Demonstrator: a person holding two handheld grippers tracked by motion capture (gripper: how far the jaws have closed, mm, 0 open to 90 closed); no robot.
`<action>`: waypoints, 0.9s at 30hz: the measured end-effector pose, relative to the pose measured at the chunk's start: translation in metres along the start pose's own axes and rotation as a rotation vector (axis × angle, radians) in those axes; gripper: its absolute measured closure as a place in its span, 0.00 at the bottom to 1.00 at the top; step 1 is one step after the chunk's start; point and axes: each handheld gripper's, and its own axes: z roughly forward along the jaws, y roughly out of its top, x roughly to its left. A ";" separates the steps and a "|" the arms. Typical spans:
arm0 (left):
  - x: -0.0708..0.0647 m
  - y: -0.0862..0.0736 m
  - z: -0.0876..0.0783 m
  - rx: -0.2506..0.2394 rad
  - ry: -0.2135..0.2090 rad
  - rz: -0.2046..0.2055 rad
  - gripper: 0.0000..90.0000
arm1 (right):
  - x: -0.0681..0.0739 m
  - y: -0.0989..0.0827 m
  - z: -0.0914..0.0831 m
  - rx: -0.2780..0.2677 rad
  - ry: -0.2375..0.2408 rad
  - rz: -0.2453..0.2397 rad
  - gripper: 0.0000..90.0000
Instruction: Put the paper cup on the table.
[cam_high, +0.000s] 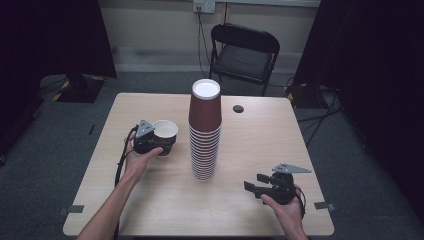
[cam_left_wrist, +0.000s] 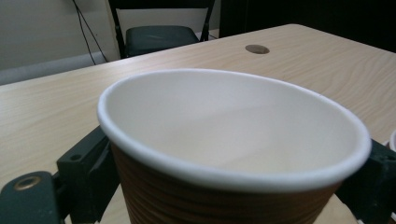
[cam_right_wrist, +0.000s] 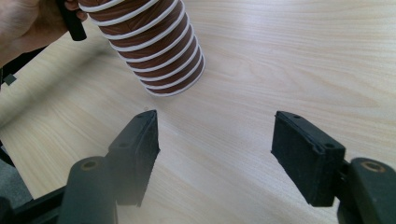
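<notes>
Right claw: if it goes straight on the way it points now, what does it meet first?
Probably the foot of the cup stack. The right claw stands open and empty, aimed low over the bare table, with the stack ahead and a little to one side; depth is unclear, so it may just pass.

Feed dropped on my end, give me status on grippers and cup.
Left gripper shut on single cup, upright. Right gripper open, empty. Cup stack stands between them.
</notes>
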 end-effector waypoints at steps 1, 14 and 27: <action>0.000 -0.001 -0.002 0.004 -0.001 0.011 0.10 | 0.000 0.000 0.000 0.002 0.001 -0.001 0.35; 0.011 -0.007 -0.019 0.057 0.004 -0.008 0.09 | 0.002 0.002 0.003 0.004 0.010 0.004 0.35; 0.010 -0.018 -0.016 0.130 0.008 0.017 0.14 | 0.001 0.001 0.000 -0.001 0.011 -0.003 0.36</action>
